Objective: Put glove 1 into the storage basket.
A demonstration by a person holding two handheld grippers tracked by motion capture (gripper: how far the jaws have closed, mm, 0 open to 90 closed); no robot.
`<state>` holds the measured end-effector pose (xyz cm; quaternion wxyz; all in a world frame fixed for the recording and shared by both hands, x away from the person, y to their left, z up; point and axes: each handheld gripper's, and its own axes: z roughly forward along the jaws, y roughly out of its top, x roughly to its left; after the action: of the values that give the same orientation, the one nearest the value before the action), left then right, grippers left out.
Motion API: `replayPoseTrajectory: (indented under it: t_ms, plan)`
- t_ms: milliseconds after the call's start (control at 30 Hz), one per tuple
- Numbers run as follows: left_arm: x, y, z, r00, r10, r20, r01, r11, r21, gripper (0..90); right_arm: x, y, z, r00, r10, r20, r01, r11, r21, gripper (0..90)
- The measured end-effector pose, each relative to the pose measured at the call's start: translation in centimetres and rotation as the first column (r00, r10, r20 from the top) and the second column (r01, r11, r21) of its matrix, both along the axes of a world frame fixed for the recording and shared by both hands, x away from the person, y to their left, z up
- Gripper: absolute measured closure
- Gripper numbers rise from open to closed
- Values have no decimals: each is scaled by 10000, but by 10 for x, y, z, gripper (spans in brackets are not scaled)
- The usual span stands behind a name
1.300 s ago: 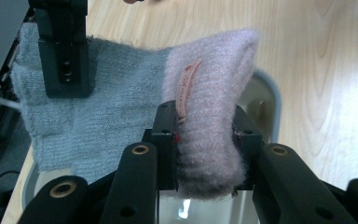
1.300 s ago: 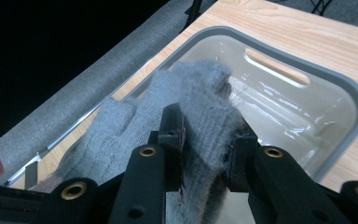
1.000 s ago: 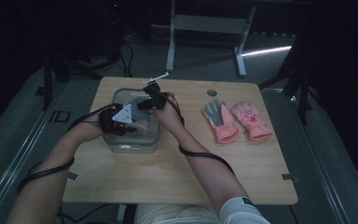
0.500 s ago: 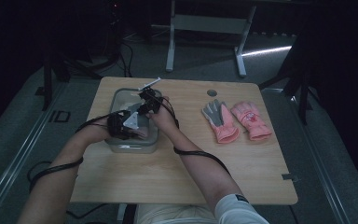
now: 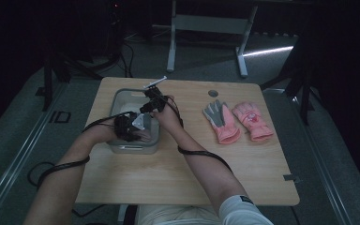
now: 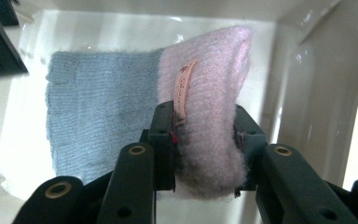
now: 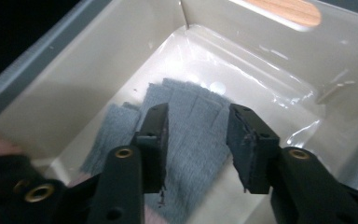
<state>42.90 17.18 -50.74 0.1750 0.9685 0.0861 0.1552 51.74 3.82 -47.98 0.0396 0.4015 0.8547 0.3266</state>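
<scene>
A glove with a grey-blue body (image 6: pixel 98 102) and a fluffy pink cuff (image 6: pixel 214 70) lies inside a pale plastic bin (image 5: pixel 122 96). My left gripper (image 6: pixel 204 126) is shut on the cuff, which bulges up between the jaws. My right gripper (image 7: pixel 196 128) stands open just above the glove's grey fingers (image 7: pixel 193 154), one jaw on either side of them. In the high view both hands reach into the bin, the left gripper (image 5: pixel 138 123) at its near end and the right gripper (image 5: pixel 149 105) farther in.
Two more gloves lie on the wooden table to the right of the bin: one grey palm up (image 5: pixel 221 122), one pink (image 5: pixel 252 121). A round hole (image 5: pixel 213 93) is in the tabletop behind them. The bin walls (image 7: pixel 74 79) stand close around both grippers.
Both hands have shifted a little toward the near end of the bin and lower into it. The left hand has turned.
</scene>
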Motion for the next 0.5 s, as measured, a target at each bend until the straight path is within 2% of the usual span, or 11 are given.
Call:
replayPoseTrajectory:
  t_ms: [100, 133, 200, 267, 367, 433, 500]
  plan:
    - [1, -1, 2, 9995, 293, -85, -293, 9996, -2, 606, 1, -9, 2, 9995, 172, -252, -163, 9992, 359, 549]
    - [2, -1, 3, 9992, 371, -116, -371, 9993, -8, 582, 0, -11, 3, 9990, 327, -291, -317, 9989, 341, 541]
    - [1, 0, 6, 9986, 528, -54, -528, 9986, 43, 541, -3, -14, 6, 9983, 522, -270, -513, 9980, 359, 534]
    - [1, 3, 12, 9971, 761, 85, -761, 9971, 13, 538, -7, -18, 11, 9968, 774, -193, -763, 9957, 527, 520]
    - [-1, 8, 23, 9939, 1082, 229, -1075, 9937, -316, 514, -12, -25, 20, 9940, 1085, -156, -1069, 9911, 795, 492]
    - [-3, 9, 29, 9911, 1322, 167, -1312, 9899, -532, 480, -15, -30, 24, 9929, 1185, -84, -1174, 9892, 880, 454]
    - [-7, 8, 35, 9870, 1570, 357, -1546, 9860, -628, 477, -19, -38, 29, 9922, 1249, -37, -1238, 9865, 1076, 417]
